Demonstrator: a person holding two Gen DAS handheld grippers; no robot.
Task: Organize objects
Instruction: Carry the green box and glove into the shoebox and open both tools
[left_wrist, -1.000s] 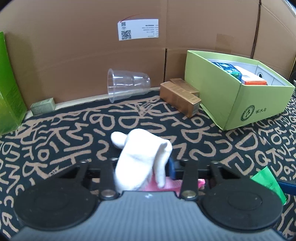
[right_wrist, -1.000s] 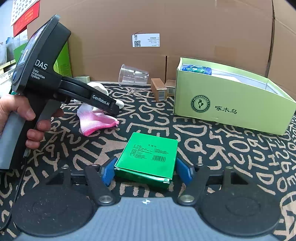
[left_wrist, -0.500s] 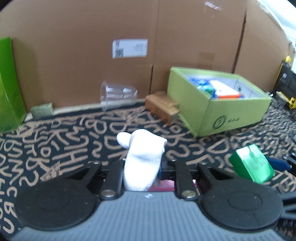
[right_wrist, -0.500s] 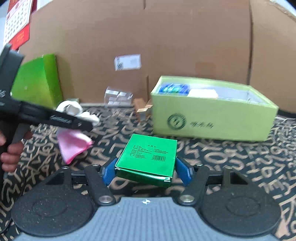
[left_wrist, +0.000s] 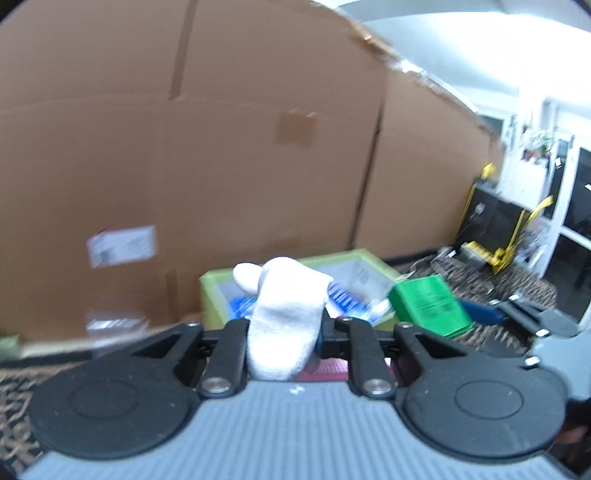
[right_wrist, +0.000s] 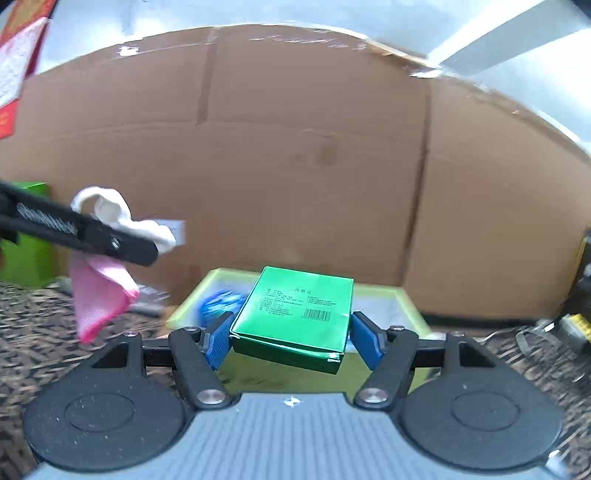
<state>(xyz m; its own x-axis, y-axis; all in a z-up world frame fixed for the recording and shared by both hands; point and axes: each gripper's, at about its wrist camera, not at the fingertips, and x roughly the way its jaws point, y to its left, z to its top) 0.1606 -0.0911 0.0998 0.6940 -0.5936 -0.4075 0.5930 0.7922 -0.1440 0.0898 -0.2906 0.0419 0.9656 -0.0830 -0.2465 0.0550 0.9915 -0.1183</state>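
Note:
My left gripper (left_wrist: 284, 332) is shut on a white and pink sock (left_wrist: 284, 317) and holds it in the air, in front of the open light-green box (left_wrist: 210, 291). In the right wrist view the sock (right_wrist: 103, 295) hangs from the left gripper (right_wrist: 147, 251) at the left. My right gripper (right_wrist: 291, 332) is shut on a flat green box (right_wrist: 295, 314) and holds it above the near rim of the light-green box (right_wrist: 192, 299). The green box also shows in the left wrist view (left_wrist: 428, 306).
A tall cardboard wall (left_wrist: 221, 147) stands behind the light-green box. A clear plastic cup (left_wrist: 110, 325) lies at the left by the wall. A green carton (right_wrist: 26, 254) stands at the far left. The patterned cloth (right_wrist: 33, 332) covers the table.
Both grippers have risen and moved toward the light-green box, carrying the sock and the green box. The views are now higher and blurred by motion.

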